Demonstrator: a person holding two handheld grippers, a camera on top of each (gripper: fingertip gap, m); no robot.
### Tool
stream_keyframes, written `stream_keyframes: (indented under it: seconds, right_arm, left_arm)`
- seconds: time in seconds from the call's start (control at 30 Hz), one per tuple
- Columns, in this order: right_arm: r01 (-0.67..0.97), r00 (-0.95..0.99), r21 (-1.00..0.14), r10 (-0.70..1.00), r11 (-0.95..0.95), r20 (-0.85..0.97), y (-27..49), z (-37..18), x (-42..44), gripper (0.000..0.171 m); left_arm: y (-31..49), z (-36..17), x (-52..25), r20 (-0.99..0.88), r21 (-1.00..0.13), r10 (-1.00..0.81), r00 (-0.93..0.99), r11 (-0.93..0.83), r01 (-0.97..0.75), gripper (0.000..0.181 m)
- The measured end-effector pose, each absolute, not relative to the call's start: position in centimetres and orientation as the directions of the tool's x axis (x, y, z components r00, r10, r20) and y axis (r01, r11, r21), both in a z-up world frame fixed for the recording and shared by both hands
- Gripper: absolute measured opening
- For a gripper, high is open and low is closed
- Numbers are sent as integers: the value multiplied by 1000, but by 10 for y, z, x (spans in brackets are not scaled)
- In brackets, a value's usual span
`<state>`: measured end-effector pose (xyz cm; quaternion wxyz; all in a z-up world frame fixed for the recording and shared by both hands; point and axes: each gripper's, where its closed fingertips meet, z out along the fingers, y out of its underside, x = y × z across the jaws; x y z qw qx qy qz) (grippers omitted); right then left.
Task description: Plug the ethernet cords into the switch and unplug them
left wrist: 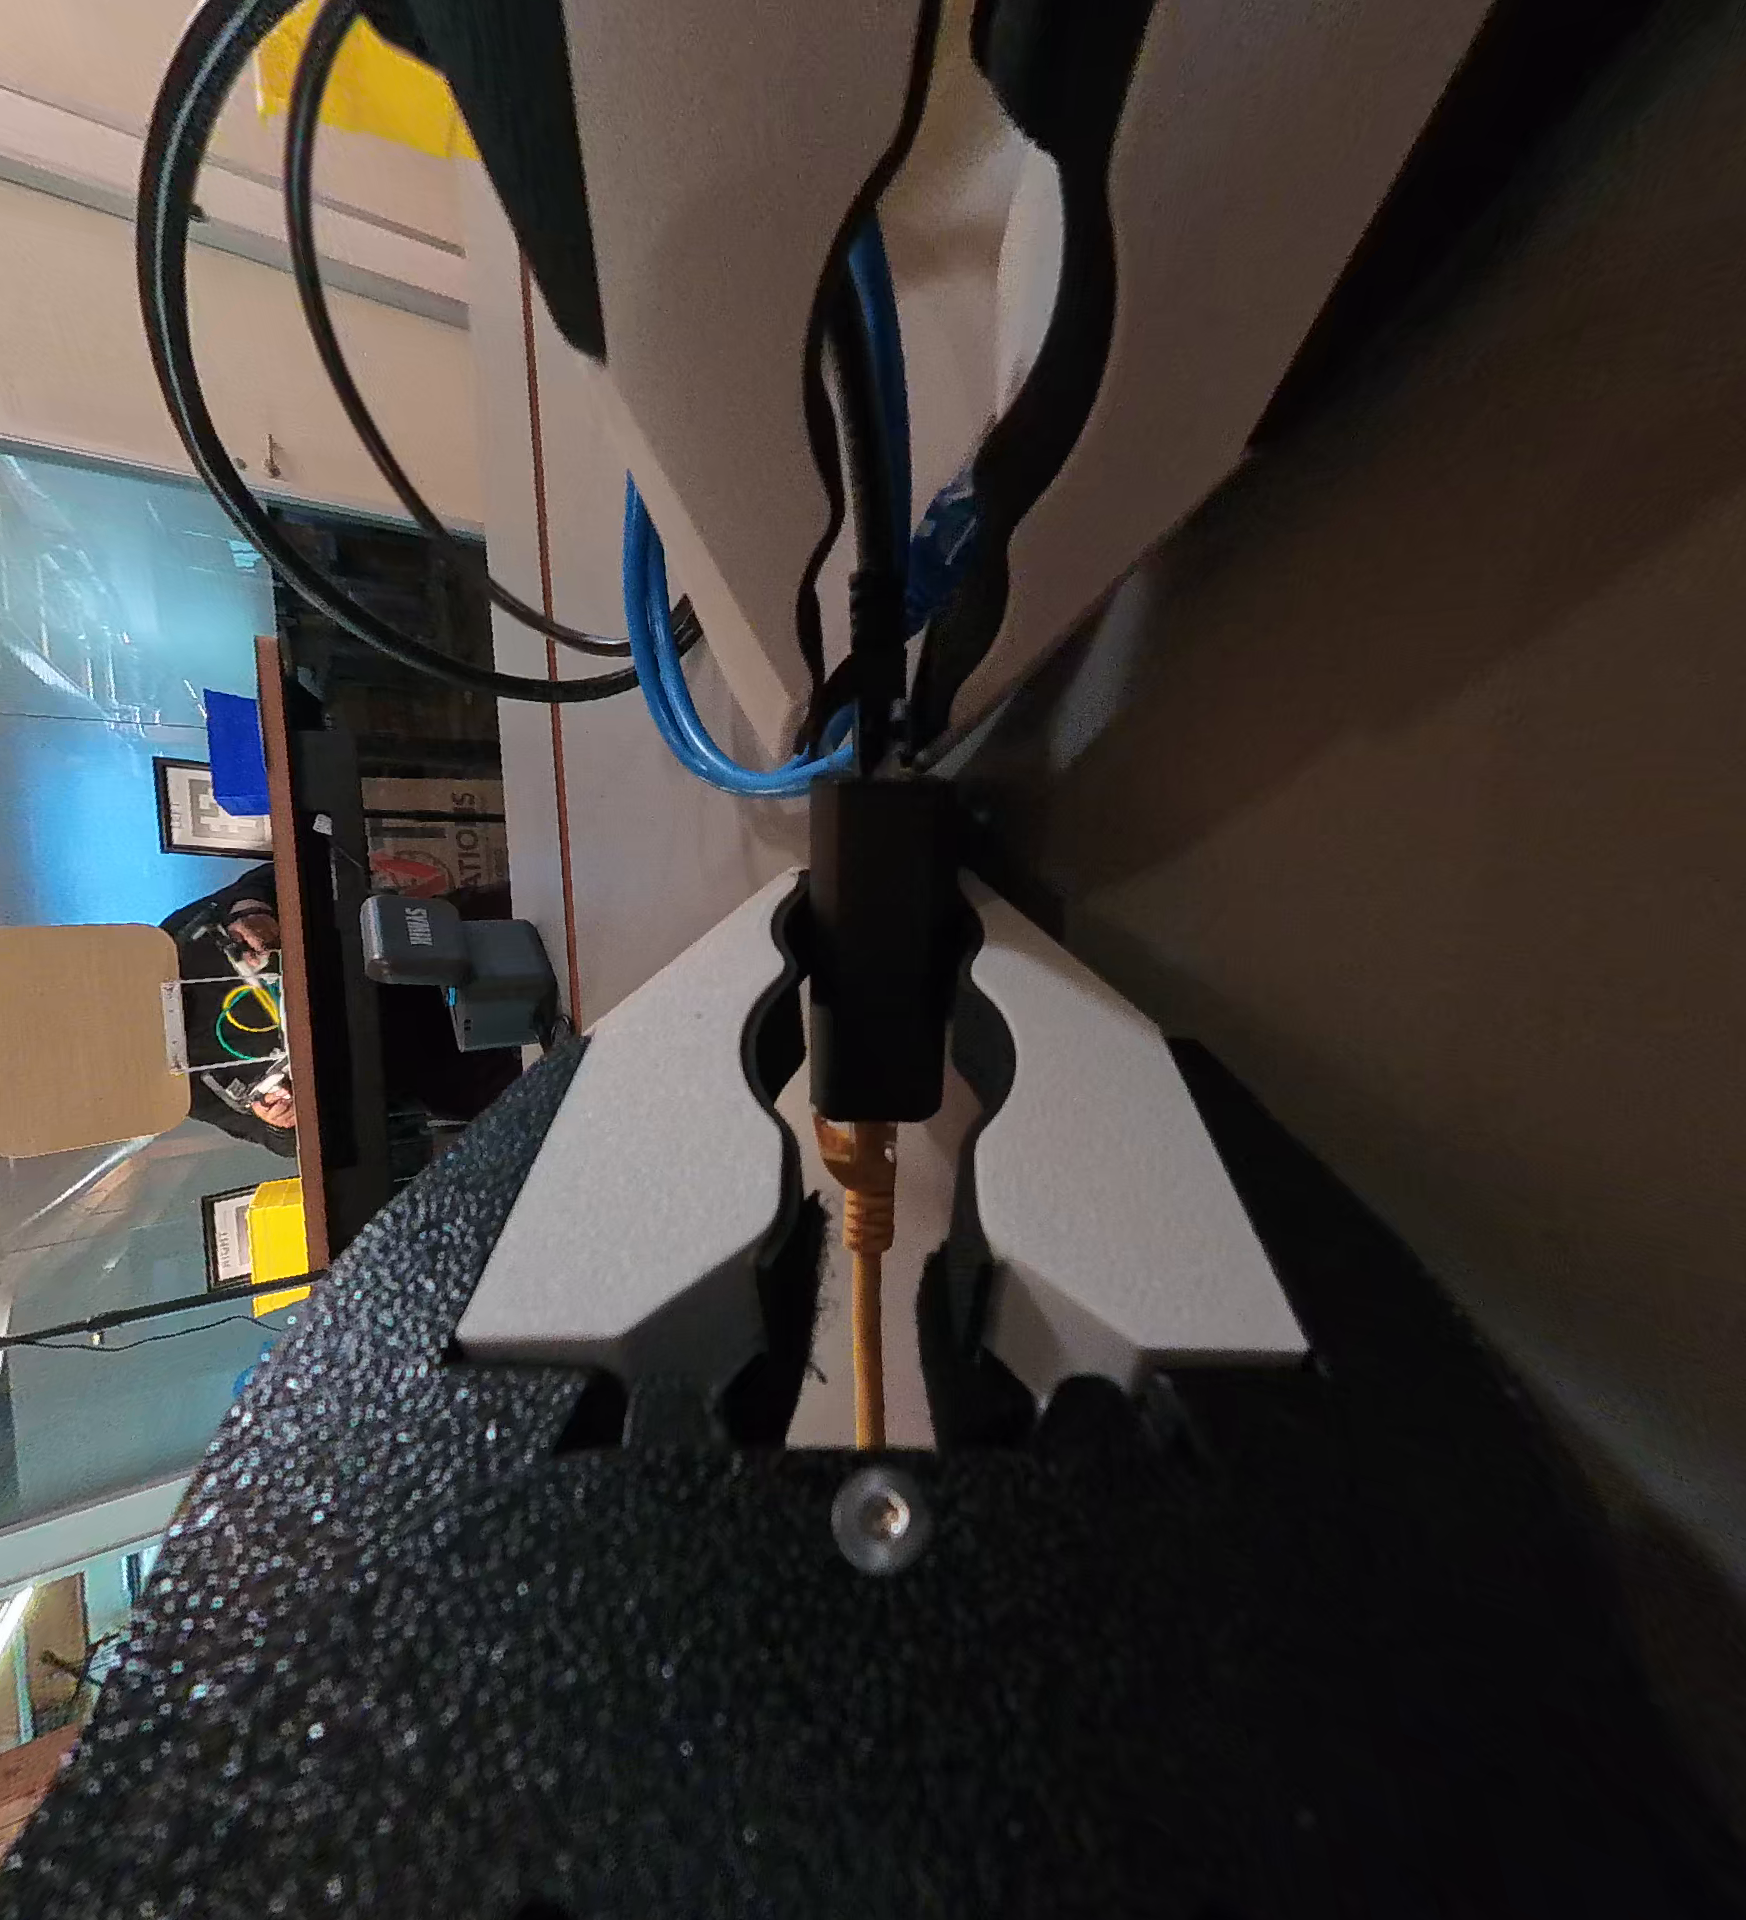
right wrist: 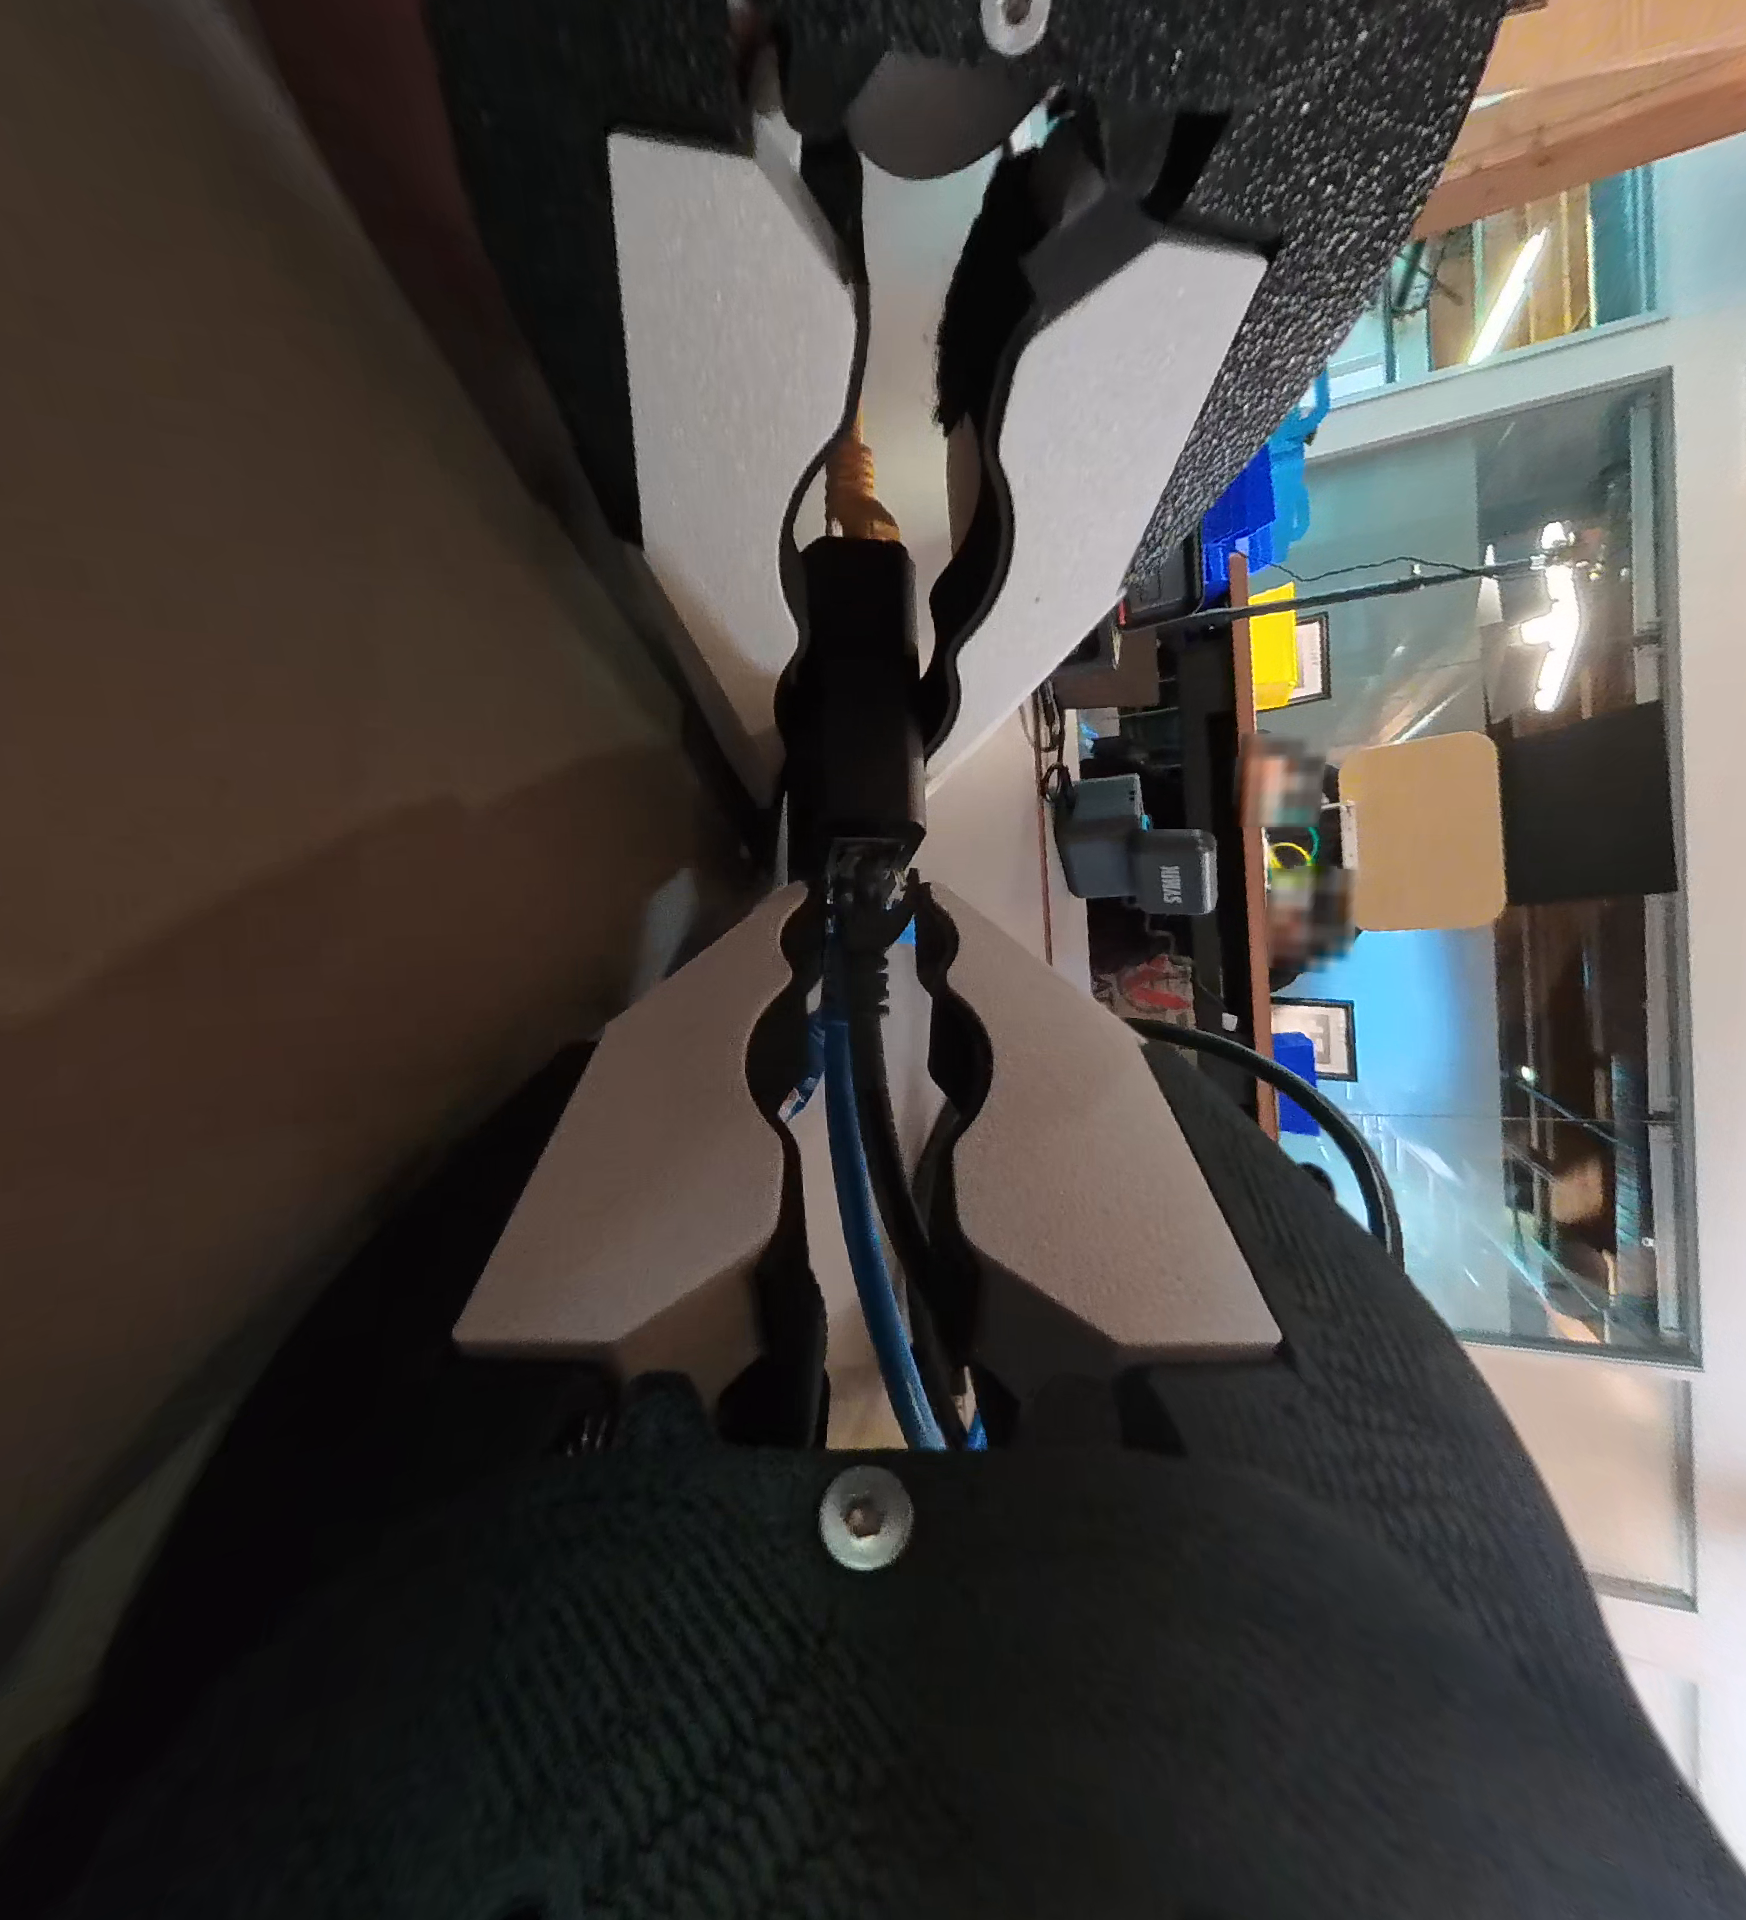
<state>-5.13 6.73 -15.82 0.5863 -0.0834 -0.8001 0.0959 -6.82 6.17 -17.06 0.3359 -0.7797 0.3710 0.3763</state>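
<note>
My left gripper (left wrist: 879, 894) is shut on a small black switch box (left wrist: 879, 966) and clamps it between its white fingers (left wrist: 661, 1143). An orange ethernet cord (left wrist: 867, 1299) is plugged into the box's near end and runs back between the fingers. My right gripper (right wrist: 867, 904) faces it and is shut on the plug of a black cord (right wrist: 884, 1081) at the box's (right wrist: 853, 707) other end. A blue cord (right wrist: 853, 1195) also runs between the right fingers, its plug loose beside the black one. The right gripper also shows in the left wrist view (left wrist: 910, 499).
Black cable loops (left wrist: 225, 416) and a blue cord loop (left wrist: 661, 644) hang over the pale surface (left wrist: 723, 260). A dark brown panel (left wrist: 1471, 831) stands close along one side. A grey device (left wrist: 453, 945), bins and a seated person are far behind.
</note>
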Motion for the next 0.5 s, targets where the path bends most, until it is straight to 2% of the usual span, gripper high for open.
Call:
stream_keyframes:
  seconds: [0.23,0.5]
  right_arm:
    - [52,-327,-320,319,946,890,68,-159,-50,13]
    - [57,-297,-340,341,939,892,71,-157,-49,14]
  left_arm:
    - [63,-171,-67,-835,-253,-316,451,-508,-824,22]
    - [66,-172,-67,-813,-300,-294,503,-530,-793,23]
